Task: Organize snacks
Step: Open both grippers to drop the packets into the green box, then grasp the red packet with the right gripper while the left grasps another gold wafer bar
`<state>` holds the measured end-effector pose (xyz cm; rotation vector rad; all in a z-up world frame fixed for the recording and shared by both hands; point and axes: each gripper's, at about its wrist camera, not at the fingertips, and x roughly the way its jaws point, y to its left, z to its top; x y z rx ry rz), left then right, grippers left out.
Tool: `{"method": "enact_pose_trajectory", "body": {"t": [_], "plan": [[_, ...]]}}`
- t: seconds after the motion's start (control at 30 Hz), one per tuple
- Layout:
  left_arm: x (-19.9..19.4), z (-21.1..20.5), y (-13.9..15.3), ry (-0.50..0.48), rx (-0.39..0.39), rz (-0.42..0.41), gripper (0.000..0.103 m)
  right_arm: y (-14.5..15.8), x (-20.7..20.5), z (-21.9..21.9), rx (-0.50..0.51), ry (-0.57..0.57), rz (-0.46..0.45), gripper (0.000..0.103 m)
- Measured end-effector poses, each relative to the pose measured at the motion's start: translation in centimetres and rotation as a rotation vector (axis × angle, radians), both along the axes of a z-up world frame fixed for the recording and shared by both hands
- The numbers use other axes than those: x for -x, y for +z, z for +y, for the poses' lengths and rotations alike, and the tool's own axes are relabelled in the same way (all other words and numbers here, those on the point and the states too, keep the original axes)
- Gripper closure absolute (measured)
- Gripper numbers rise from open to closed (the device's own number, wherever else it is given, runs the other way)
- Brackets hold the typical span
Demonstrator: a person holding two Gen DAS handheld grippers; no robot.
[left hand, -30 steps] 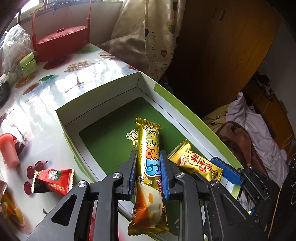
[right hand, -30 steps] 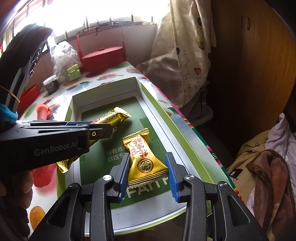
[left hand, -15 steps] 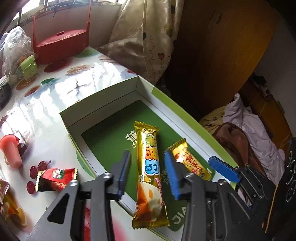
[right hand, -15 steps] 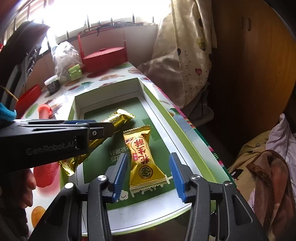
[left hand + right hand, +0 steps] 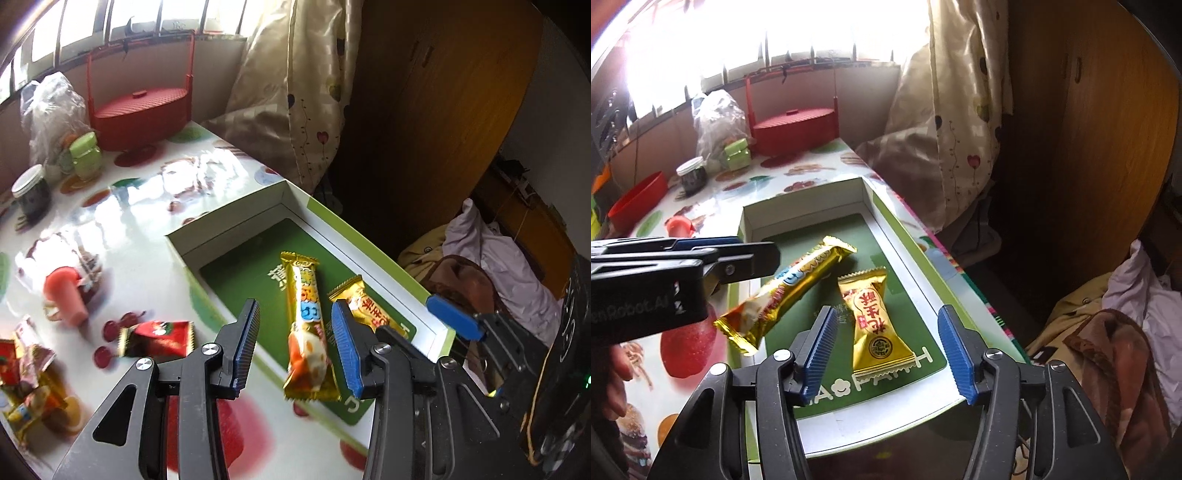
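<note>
Both snacks lie in the green box [image 5: 905, 236]: the long bar [image 5: 306, 325] overhanging its near rim, the gold candy [image 5: 875, 325] flat inside. The left claw [image 5: 295, 343] stands spread and the right claw [image 5: 886, 354] is opening, neither gripping anything. The bar (barely balanced, I judge) could tip onto the bench [image 5: 122, 221] if a finger clips it.

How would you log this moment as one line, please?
left gripper: open | right gripper: opening, empty | long gold bar, gold candy: in green box

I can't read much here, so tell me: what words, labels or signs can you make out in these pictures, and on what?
"GenRobot.AI", partly cut off: side of the left gripper.
"花生酥": short gold candy wrapper.
"FAITH", partly covered: green floor of the box.
White Chinese characters on the box floor: too blurred.
Blue lettering on the long gold snack bar: unreadable.
Red packet on the table: too small.
</note>
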<state>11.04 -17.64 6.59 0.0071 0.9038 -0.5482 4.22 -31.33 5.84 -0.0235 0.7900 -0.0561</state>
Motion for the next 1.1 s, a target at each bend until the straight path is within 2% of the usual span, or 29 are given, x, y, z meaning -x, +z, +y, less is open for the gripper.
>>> {"method": "enact_pose_trajectory", "body": {"t": [0.53,0.63,0.93,1.1], "plan": [[3.1,7.3,0.4,0.135,0.008,-0.038,0.061,2.0,1.0,4.1,-0.01,0.091,-0.049,0.044],[3.7,8.6,0.5,0.165,-0.017,-0.062,0.061,2.2,1.0,5.3,-0.023,0.122,-0.057,0.044],[4.3,14.3,-0.5,0.29,-0.034,-0.053,0.061,1.6,-0.3,8.9,-0.124,0.216,-0.029,0.044],[4.4,17.7,-1.3,0.366,-0.054,-0.043,0.061,0.6,-1.6,11.6,-0.129,0.284,-0.005,0.044]]}}
